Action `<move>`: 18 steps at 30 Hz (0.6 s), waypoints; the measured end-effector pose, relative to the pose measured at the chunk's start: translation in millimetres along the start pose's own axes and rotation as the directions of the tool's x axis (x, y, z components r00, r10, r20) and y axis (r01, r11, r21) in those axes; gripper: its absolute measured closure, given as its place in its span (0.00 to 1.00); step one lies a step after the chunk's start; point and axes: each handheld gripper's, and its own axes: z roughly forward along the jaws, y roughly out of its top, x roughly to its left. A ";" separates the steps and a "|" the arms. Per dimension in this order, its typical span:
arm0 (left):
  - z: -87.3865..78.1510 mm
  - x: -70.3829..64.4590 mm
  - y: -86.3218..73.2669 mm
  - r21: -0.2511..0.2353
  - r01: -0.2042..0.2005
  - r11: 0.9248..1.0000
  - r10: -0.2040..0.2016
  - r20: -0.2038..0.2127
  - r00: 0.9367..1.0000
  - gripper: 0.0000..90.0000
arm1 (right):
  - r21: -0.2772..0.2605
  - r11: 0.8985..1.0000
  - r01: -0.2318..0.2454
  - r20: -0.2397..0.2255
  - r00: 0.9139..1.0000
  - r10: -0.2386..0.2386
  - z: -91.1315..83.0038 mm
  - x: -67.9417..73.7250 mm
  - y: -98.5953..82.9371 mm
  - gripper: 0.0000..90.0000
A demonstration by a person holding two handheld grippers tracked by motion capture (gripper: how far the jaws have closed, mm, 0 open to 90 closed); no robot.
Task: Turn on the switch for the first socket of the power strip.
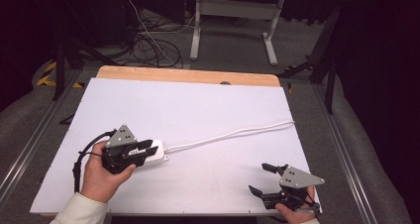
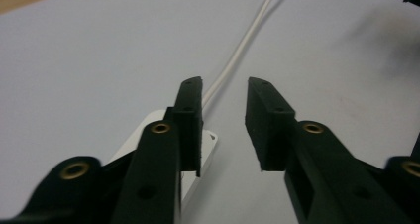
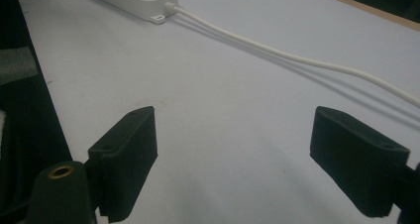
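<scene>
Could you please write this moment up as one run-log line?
left gripper: open, over white power strip | right gripper: open, empty, near table front edge | white cord: trails toward the right edge

Left gripper [image 1: 148, 148] and right gripper [image 1: 261, 178]: both are showing black jaws with brass-ringed screw holes and grey three-cornered top plates. A black cable [image 1: 81, 157] is trailing from the left; a pale sleeve [image 1: 79, 210] is covering that forearm.

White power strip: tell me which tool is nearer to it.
Left. The left tool sits over the white power strip, jaws open above it. The right tool is well off to the side, near the table's front edge, jaws wide open.
</scene>
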 end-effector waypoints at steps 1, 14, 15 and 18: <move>-1.6 -0.1 0.0 -0.013 -0.008 1.000 0.008 -0.010 1.000 0.68 | 0.000 1.000 0.000 0.000 1.000 0.000 0.0 0.0 0.1 0.21; -20.0 -4.9 -6.5 -0.120 -0.066 0.991 0.071 0.035 0.997 0.30 | -0.005 1.000 -0.001 0.000 1.000 0.001 -0.7 0.3 0.1 0.21; -20.9 -5.2 -8.0 -0.119 -0.071 0.990 0.076 0.042 0.996 0.27 | -0.004 1.000 -0.001 0.002 1.000 0.001 -0.9 0.2 0.1 0.21; -24.3 -5.2 -15.2 -0.118 -0.102 0.988 0.106 0.028 0.994 0.18 | -0.004 1.000 0.000 0.001 1.000 0.000 -0.8 0.2 0.1 0.21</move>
